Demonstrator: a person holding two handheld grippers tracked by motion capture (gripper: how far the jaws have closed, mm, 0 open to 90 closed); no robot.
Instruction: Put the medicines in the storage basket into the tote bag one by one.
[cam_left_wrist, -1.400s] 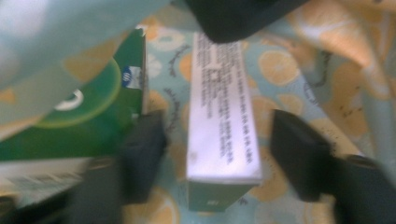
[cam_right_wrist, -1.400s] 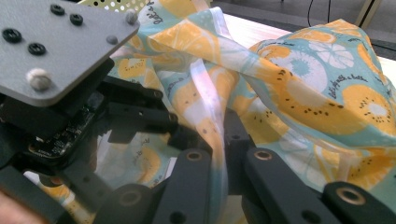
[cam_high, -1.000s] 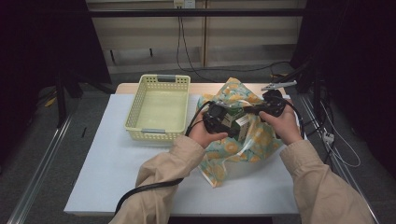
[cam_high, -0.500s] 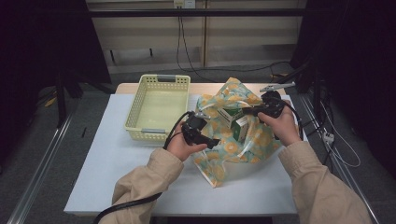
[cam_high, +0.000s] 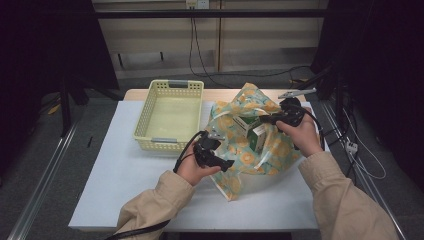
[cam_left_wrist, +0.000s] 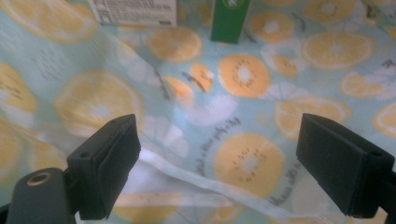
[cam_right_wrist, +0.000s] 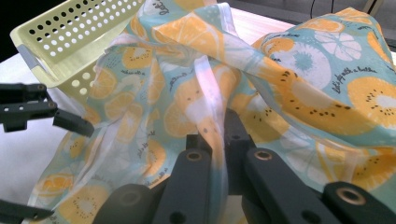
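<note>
The yellow basket (cam_high: 169, 116), a stiff perforated plastic tray, stands off to the far side of the left gripper (cam_high: 216, 159), apart from it and not in play. That gripper's jaws stand wide apart with nothing pressed between them; in the left gripper view the bag (cam_left_wrist: 219, 107) lies just ahead of and between the two black pads, its hemmed edge crossing low between them. The bag is thin, soft film or fabric printed with orange and kiwi slices on pale blue, and I judge it light, limp and somewhat slippery: it will sag and fold rather than hold a shape, so a pinch on the doubled hem or on a handle should hold better than a pinch on the flat panel. Beyond the left jaws, inside the opening, stand a white carton (cam_left_wrist: 135, 11) and a green box (cam_left_wrist: 229, 19), both stiff cardboard with square corners, likely light and easy to take across their flat faces. The right gripper (cam_high: 280, 119) has its jaws clamped together on the bag's pale translucent handle strap (cam_right_wrist: 211, 107), which rises straight out from between them and holds the mouth up.
</note>
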